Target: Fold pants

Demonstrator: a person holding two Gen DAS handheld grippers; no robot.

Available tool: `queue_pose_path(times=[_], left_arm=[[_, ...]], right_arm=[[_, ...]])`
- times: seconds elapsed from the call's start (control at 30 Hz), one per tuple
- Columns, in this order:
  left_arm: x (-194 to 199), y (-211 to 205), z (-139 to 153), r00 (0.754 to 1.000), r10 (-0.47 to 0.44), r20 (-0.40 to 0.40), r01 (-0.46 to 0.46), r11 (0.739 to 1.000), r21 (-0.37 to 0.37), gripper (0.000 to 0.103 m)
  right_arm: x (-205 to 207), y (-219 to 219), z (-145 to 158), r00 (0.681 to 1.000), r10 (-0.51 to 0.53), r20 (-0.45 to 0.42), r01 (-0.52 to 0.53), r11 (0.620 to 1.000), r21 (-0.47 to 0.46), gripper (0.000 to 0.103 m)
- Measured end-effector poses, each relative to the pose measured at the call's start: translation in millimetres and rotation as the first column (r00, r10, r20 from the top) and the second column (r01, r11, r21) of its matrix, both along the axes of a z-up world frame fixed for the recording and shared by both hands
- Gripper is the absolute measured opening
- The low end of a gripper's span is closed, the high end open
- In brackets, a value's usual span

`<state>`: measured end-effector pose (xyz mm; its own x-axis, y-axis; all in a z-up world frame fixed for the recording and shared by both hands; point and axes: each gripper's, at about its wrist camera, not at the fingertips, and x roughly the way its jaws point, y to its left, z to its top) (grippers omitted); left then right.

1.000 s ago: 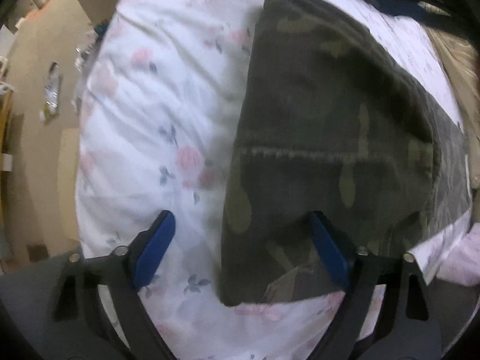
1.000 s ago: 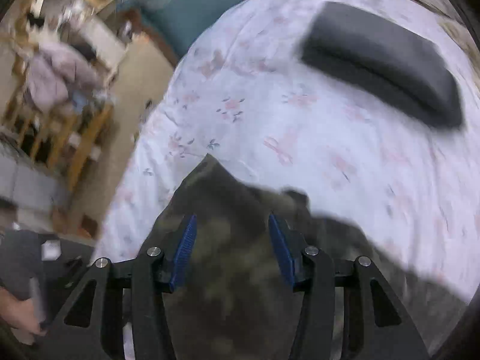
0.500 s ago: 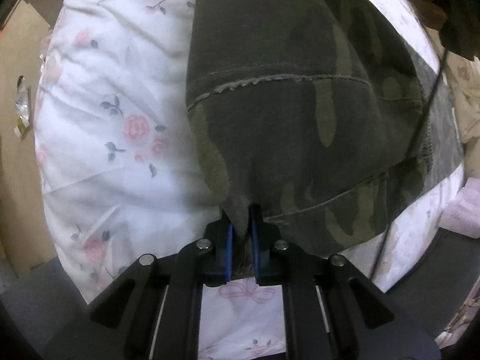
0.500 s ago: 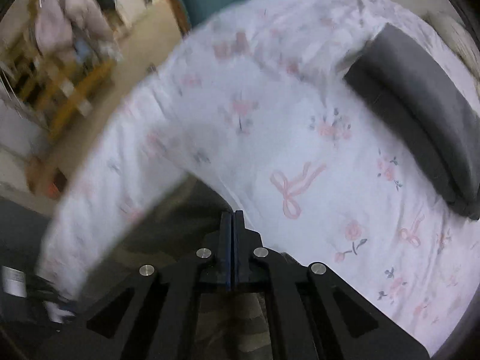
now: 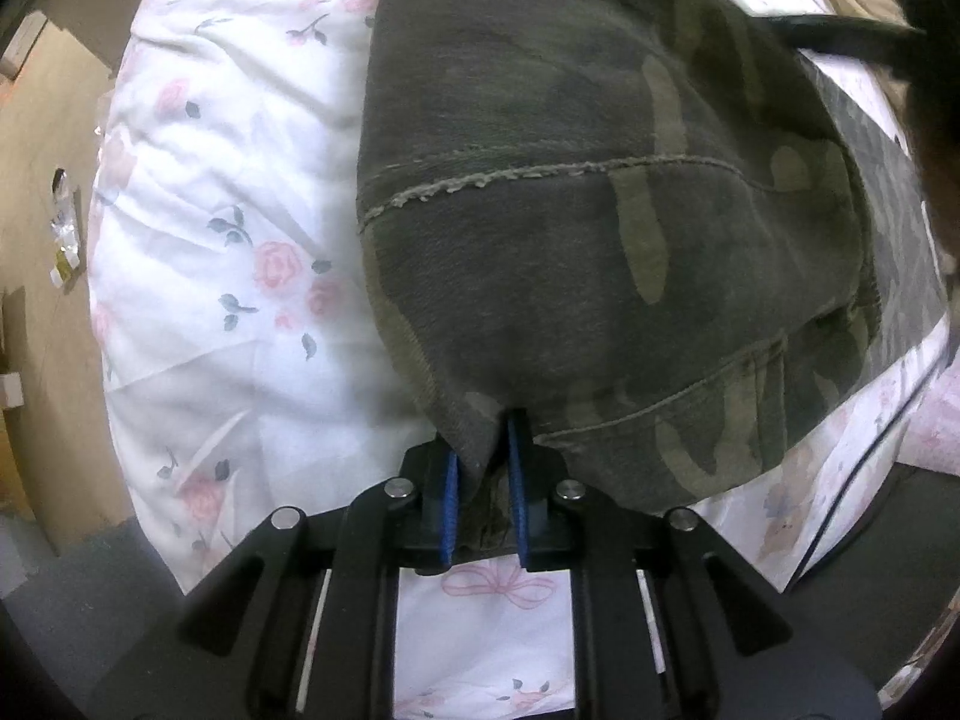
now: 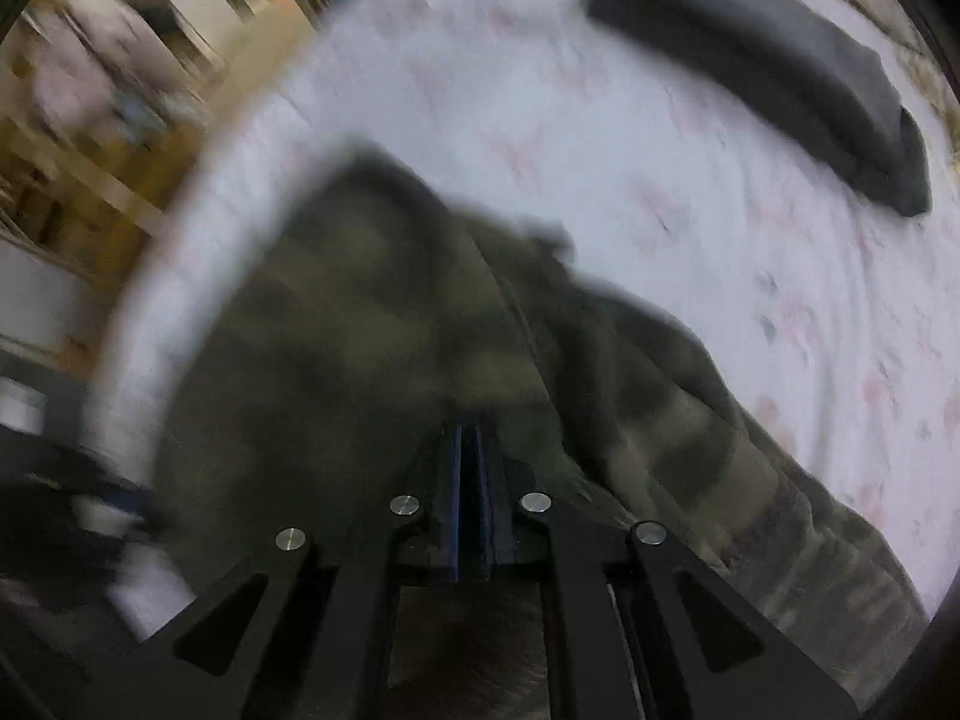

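Note:
The camouflage pants (image 5: pixel 570 210) lie on a white floral bedsheet (image 5: pixel 228 228), one layer doubled over another. My left gripper (image 5: pixel 483 450) is shut on the near edge of the pants, cloth bunched between its blue pads. In the right wrist view the pants (image 6: pixel 372 348) are blurred and lifted in front of the camera. My right gripper (image 6: pixel 469 456) is shut on the pants, its blue pads almost touching with cloth pulled tight from them.
A dark grey folded garment (image 6: pixel 780 72) lies on the bed at the far right. The bed edge and tan floor (image 5: pixel 36 180) are to the left. Wooden furniture (image 6: pixel 90 138) stands beyond the bed. A black cable (image 5: pixel 852 42) crosses the upper right.
Both grippers were open a second ago and have shut on the pants. The left one holds steady with its edge; the right one is moving and lifting cloth, blurring its view.

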<state>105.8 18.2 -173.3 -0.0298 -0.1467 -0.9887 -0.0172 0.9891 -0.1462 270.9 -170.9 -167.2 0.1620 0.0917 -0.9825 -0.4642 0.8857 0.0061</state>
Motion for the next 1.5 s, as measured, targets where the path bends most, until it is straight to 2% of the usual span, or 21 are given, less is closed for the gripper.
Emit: queue_pose_path(times=[0.07,0.1,0.2,0.3,0.4,0.43,0.5,0.6,0.7,0.8,0.83,0.93,0.97,1.0,1.03,1.1,1.17,1.2,1.27,1.43,1.5], left_arm=[[-1.3,-3.5,-1.8,1.0,-0.006,0.002,0.006,1.0,0.012,0.012],[-2.2,-5.5,-3.7,1.0,-0.004,0.003,0.004,1.0,0.013,0.012],[-2.6,-13.9,-5.2,1.0,-0.006,0.008,0.006,1.0,0.02,0.012],[-4.2,-17.6,-4.8,1.0,-0.012,0.011,0.012,1.0,0.027,0.013],[-3.9,-22.4,-3.8,1.0,-0.014,0.009,0.013,0.999,0.033,0.013],[-4.3,-23.2,-3.1,1.0,-0.017,0.011,0.017,0.999,0.037,0.013],[-4.4,-25.2,-1.4,1.0,-0.027,0.016,0.026,0.999,0.045,0.013],[-4.8,-32.8,2.4,0.998,-0.05,0.028,0.048,0.997,0.061,0.015],[-7.3,-36.3,3.8,0.998,-0.052,0.033,0.05,0.996,0.071,0.015],[-10.5,-36.6,13.7,0.998,-0.041,0.05,0.037,0.996,0.075,0.015],[-11.6,-36.8,22.7,0.996,-0.04,0.081,0.033,0.996,0.08,0.016],[-12.3,-38.0,52.6,0.98,-0.014,0.197,-0.001,0.997,0.078,0.022],[-11.6,-38.5,60.1,0.974,0.023,0.227,-0.033,0.999,0.041,0.031],[-10.4,-39.6,61.8,0.971,0.046,0.234,-0.052,0.998,0.02,0.036],[-8.2,-43.1,62.8,0.967,0.091,0.24,-0.091,0.996,-0.011,0.046],[-4.9,-52.9,61.8,0.962,0.117,0.245,-0.118,0.993,-0.01,0.055],[-6.0,-72.2,60.9,0.967,0.071,0.243,-0.089,0.994,0.064,0.065],[-10.1,-76.4,59.8,0.974,0.044,0.223,-0.066,0.994,0.092,0.07],[-28.5,-78.9,55.5,0.987,0.017,0.159,-0.031,0.996,0.081,0.089],[-66.0,-41.5,59.1,0.982,0.122,0.143,-0.137,0.986,0.099,0.089],[-71.5,-20.8,73.4,0.952,0.219,0.212,-0.236,0.97,0.057,0.089]], right_arm=[[-2.7,-6.8,-6.6,0.981,0.019,0.192,0.034,0.963,-0.267,0.003],[-1.6,-15.3,-5.1,0.976,-0.017,0.217,0.082,0.953,-0.291,0.004],[-8.1,-42.7,20.5,0.973,-0.148,0.179,0.167,0.981,-0.096,0.004],[-32.6,-31.3,56.4,0.964,-0.142,0.226,0.145,0.989,0.003,0.004],[-54.2,-16.0,63.7,0.974,-0.176,0.141,0.142,0.964,0.225,0.004],[-59.5,-9.0,54.2,0.979,-0.176,0.107,0.145,0.958,0.248,0.004],[-59.7,-1.7,22.1,0.98,-0.186,0.072,0.172,0.97,0.17,0.0],[-58.4,-5.7,-14.1,0.975,-0.175,0.135,0.176,0.984,0.004,0.0],[-64.1,-3.2,-8.5,0.964,-0.21,0.162,0.212,0.977,0.009,0.0],[-80.0,-10.9,17.5,0.956,-0.262,0.135,0.246,0.961,0.124,0.0],[-90.9,-20.0,30.9,0.943,-0.305,0.132,0.278,0.941,0.193,0.0],[-125.6,-53.9,56.0,0.876,-0.474,0.087,0.411,0.829,0.38,0.035],[-141.4,-65.5,61.4,0.837,-0.544,0.059,0.47,0.771,0.43,0.063],[-157.0,-78.8,62.5,0.789,-0.614,0.034,0.53,0.707,0.468,0.076],[-169.3,-89.1,62.3,0.748,-0.664,0.017,0.572,0.658,0.49,0.076],[-207.7,-120.4,47.0,0.606,-0.787,-0.114,0.688,0.447,0.571,0.076],[-237.8,-135.6,17.7,0.494,-0.826,-0.272,0.768,0.267,0.583,0.076],[-250.6,-135.5,5.5,0.464,-0.826,-0.319,0.792,0.226,0.567,0.076],[-268.4,-134.1,-11.7,0.428,-0.821,-0.376,0.824,0.184,0.536,0.076],[-276.1,-132.0,-31.0,0.423,-0.818,-0.391,0.836,0.185,0.517,0.076],[-279.2,-141.7,-37.4,0.379,-0.827,-0.415,0.833,0.11,0.542,0.076]])
